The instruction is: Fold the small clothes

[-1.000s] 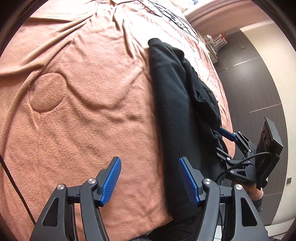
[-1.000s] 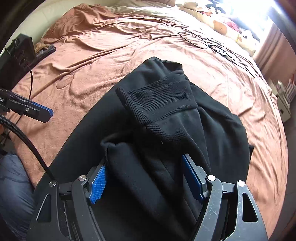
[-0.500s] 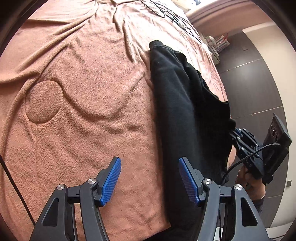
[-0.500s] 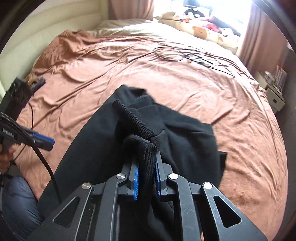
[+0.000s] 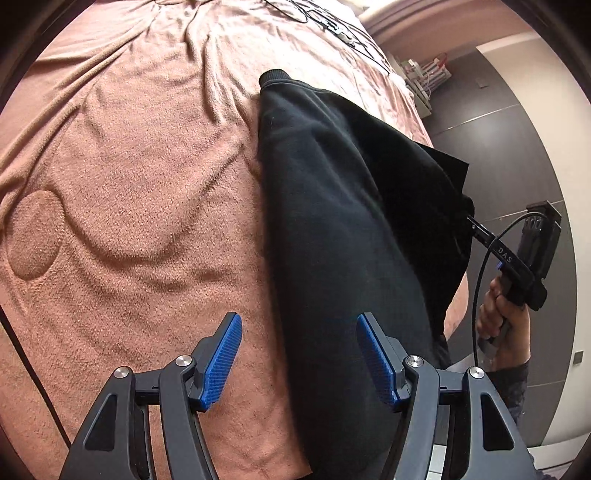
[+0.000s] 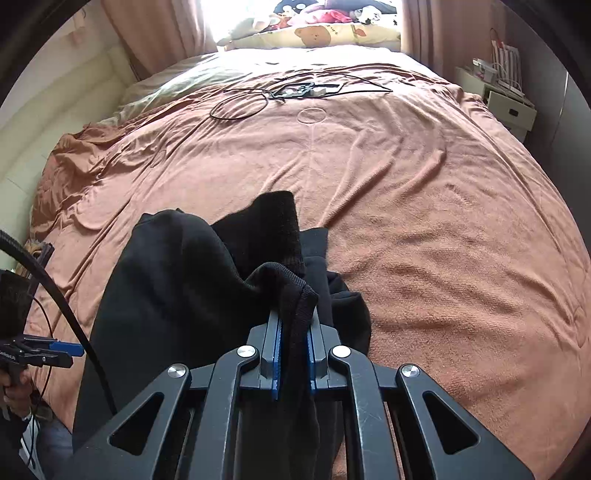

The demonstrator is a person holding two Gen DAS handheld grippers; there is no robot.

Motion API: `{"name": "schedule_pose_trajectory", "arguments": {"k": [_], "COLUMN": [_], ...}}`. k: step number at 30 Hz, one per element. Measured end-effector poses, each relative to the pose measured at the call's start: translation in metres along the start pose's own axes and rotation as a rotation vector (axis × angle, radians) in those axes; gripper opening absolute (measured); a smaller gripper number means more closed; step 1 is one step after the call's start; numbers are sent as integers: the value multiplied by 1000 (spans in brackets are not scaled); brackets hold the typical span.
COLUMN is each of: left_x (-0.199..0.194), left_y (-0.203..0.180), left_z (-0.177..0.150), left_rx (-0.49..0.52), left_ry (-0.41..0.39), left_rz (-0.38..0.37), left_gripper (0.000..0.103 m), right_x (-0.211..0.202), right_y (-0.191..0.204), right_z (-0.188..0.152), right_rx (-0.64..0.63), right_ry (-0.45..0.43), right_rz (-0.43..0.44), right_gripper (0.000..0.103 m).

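— On the brown blanket (image 6: pixel 424 229), near its close edge, where exactly is the black garment (image 5: pixel 332 229) now?

— It lies along the near side of the bed, stretched away from me. In the left wrist view one ribbed cuff (image 5: pixel 274 76) points to the far side, and the right part of the cloth is lifted off the blanket like a tent.

— Who lifts it?

— I do, with my right gripper (image 6: pixel 294 354). Its jaws have just been closing, and now the blue pads (image 6: pixel 276 354) are pressed together on a fold of ribbed black fabric. The fold stands up between them and hangs down over the fingers. In the left view I see the same gripper (image 5: pixel 471 221) from the side, with its tip going into the cloth edge, and a hand (image 5: pixel 498 317) around its handle.

— And your left gripper?

— My left gripper (image 5: pixel 299 358) is spread, with nothing between the pads. The left pad (image 5: pixel 221 362) is over the blanket and the right pad (image 5: pixel 376 358) is over the black cloth. I cannot tell if they touch the surface.

— Anything else on the bed?

— Far away, thin black cables (image 6: pixel 280 92) lie on the blanket, well apart from the garment. Behind them is a pillow with a bear print (image 6: pixel 314 35). A small white cabinet (image 6: pixel 511 110) stands beside the bed on the right.
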State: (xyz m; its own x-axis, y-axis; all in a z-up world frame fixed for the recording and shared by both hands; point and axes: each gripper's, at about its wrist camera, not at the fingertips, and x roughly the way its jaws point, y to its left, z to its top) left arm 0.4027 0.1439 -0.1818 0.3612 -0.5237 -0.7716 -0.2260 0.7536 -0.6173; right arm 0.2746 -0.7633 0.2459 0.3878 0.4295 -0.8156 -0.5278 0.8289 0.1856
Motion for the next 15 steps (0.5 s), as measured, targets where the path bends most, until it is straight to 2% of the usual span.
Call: {"name": "schedule_pose_trajectory", "arguments": {"k": [6, 9, 12, 14, 15], "left_x": [6, 10, 8, 8, 8], "left_y": [2, 1, 2, 0, -1], "left_z": [10, 12, 8, 10, 11], "left_rx": [-18, -19, -17, -15, -16], "left_ry": [4, 3, 3, -3, -8], "left_rz": [3, 12, 14, 19, 20], "left_gripper": [66, 66, 66, 66, 66], "right_x": [29, 36, 37, 30, 26], "right_y": [-16, -29, -37, -33, -32], "right_z": [11, 16, 19, 19, 19], "right_rx": [19, 85, 140, 111, 104], "right_ry": [34, 40, 65, 51, 53], "right_rz": [-22, -10, 5, -6, 0], "right_gripper": [6, 7, 16, 24, 45]}}
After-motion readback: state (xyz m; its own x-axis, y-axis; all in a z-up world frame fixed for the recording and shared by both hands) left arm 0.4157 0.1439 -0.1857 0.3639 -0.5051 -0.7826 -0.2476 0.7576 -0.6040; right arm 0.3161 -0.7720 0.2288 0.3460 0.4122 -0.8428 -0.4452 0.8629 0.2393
